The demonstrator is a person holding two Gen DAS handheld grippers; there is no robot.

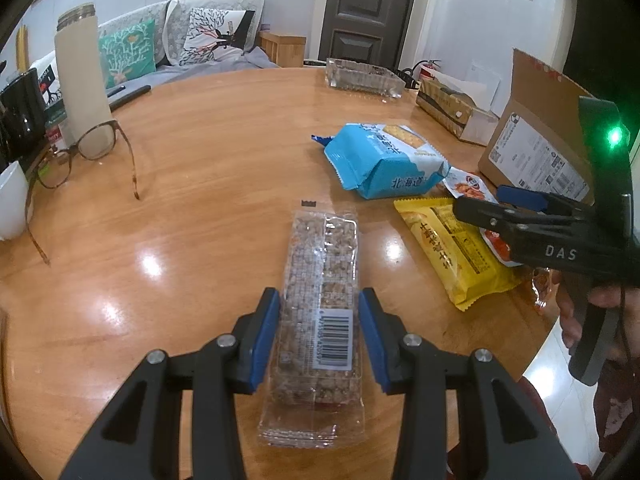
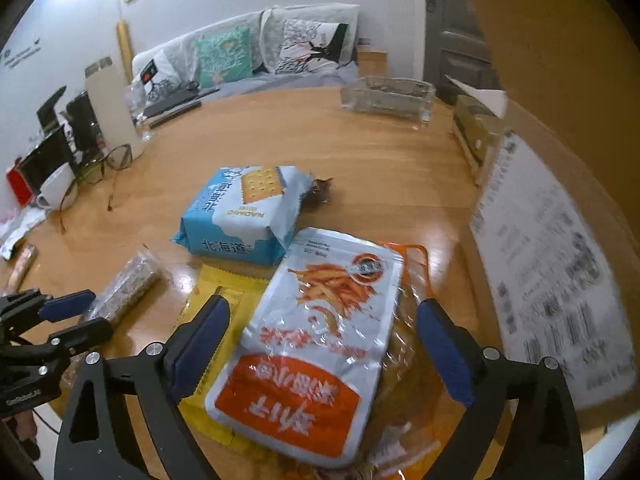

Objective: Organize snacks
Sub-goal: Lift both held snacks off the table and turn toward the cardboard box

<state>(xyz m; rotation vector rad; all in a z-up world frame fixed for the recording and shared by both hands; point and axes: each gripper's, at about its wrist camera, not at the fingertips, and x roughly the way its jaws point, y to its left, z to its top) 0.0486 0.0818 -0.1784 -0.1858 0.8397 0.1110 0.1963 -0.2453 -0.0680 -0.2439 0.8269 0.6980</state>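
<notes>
My left gripper [image 1: 319,332] straddles a long clear-wrapped cereal bar with a barcode label [image 1: 320,312]. My blue pads [image 1: 264,336] stand just beside its two long sides; whether they press the wrapper I cannot tell. Only this view shows the barcode and the small torn scrap of wrapper [image 1: 308,203] lying beyond the bar's far end.

My right gripper [image 2: 320,344] is spread wide over a white and orange foil snack pouch [image 2: 316,340], with its fingers [image 2: 200,344] well clear of the pouch edges and nothing held. This view alone shows the pouch's full printed face, the crinkled clear orange-trimmed bag [image 2: 412,312] under it, and a white cup [image 2: 58,188] near the far left. From my left side the pouch is mostly hidden behind the right gripper.

Both views take in the glossy round wooden table [image 1: 200,208], with ceiling light glaring off it. A light blue cracker pack [image 1: 384,160] lies near the middle, a flat yellow snack packet [image 1: 452,252] beside it and partly under the pouch. An open brown cardboard box with a shipping label [image 1: 536,152] stands at the right edge, a clear glass tray [image 1: 364,78] at the far side, and tortoiseshell glasses [image 1: 80,160] at the left by a tall cream cylinder [image 1: 82,76]. Behind are a grey sofa with patterned cushions [image 1: 180,40] and a dark door [image 1: 368,12].
</notes>
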